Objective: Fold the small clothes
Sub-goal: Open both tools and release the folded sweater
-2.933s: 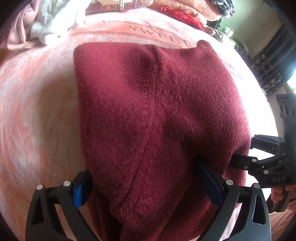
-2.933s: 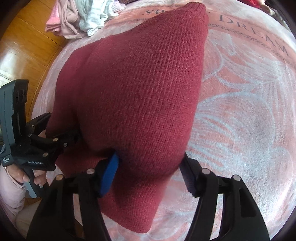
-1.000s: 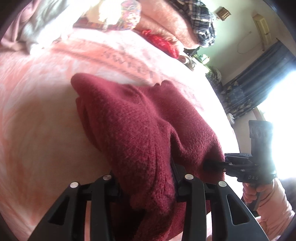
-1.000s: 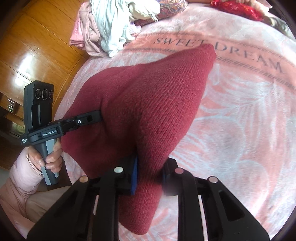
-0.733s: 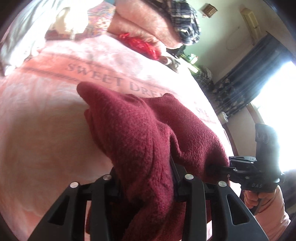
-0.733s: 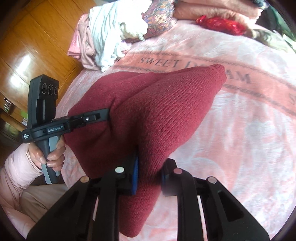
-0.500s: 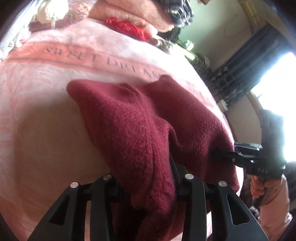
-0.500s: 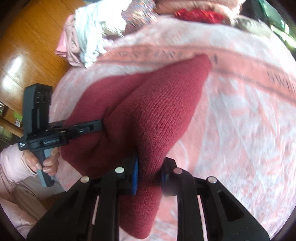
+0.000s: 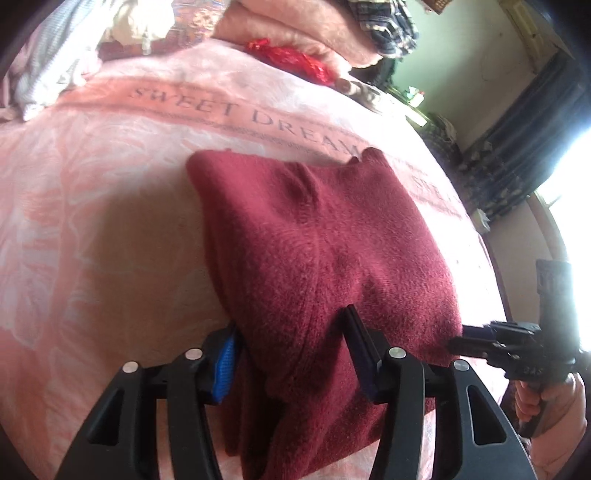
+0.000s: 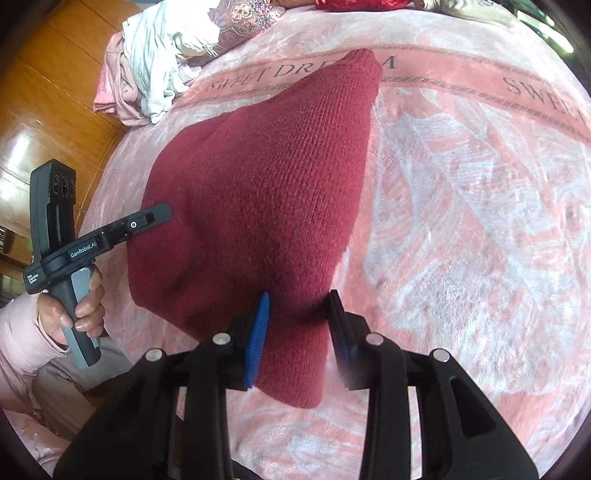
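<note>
A dark red knitted sweater (image 9: pixel 314 229) lies folded on the pink "SWEET DREAM" blanket (image 9: pixel 92 206). My left gripper (image 9: pixel 291 325) straddles its near left corner. The jaws are opening, the cloth sits loosely between the blue pads, and the pads no longer pinch it. In the right wrist view the sweater (image 10: pixel 266 177) tapers away towards the lettering. My right gripper (image 10: pixel 299 299) straddles its near right corner, its jaws also opening around the cloth. Each gripper shows in the other's view, the right gripper (image 9: pixel 458 343) and the left gripper (image 10: pixel 162 214), both at the sweater's near edge.
A pile of pale clothes (image 10: pixel 162 55) lies at the bed's far left corner. Folded pink bedding (image 9: pixel 295 26) and a red item (image 9: pixel 291 59) sit at the far side. Wooden flooring (image 10: pixel 37 92) runs along the left. A person's hand (image 10: pixel 81 295) grips the left handle.
The sweater came down from a lifted, bunched fold and now lies flat on the blanket. Both grippers' jaws have spread wider around its near corners.
</note>
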`<action>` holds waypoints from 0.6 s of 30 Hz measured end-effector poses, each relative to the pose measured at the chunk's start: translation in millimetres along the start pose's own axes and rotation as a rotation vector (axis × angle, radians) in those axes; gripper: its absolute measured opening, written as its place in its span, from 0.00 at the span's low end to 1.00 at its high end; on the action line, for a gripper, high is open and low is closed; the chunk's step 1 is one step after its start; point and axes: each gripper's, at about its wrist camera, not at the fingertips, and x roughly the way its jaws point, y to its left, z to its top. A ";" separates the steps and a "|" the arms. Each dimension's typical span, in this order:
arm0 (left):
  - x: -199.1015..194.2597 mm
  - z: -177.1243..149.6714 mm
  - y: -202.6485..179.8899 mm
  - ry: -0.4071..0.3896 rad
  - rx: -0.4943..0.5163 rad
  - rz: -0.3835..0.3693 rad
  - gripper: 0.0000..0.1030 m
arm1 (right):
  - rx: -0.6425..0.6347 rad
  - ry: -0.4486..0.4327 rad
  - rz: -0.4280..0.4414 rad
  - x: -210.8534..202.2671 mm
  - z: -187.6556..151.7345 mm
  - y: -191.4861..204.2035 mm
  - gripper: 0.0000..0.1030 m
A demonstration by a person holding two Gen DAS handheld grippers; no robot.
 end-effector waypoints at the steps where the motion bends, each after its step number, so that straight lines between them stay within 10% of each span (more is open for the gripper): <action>1: -1.1 -3.4 0.8 -0.002 -0.016 0.011 0.52 | 0.007 0.012 0.001 -1.7 -4.8 -2.4 0.32; 18: -9.2 -51.9 -7.5 -0.090 0.063 0.220 0.59 | 0.036 0.120 -0.082 30.8 -32.2 -6.6 0.36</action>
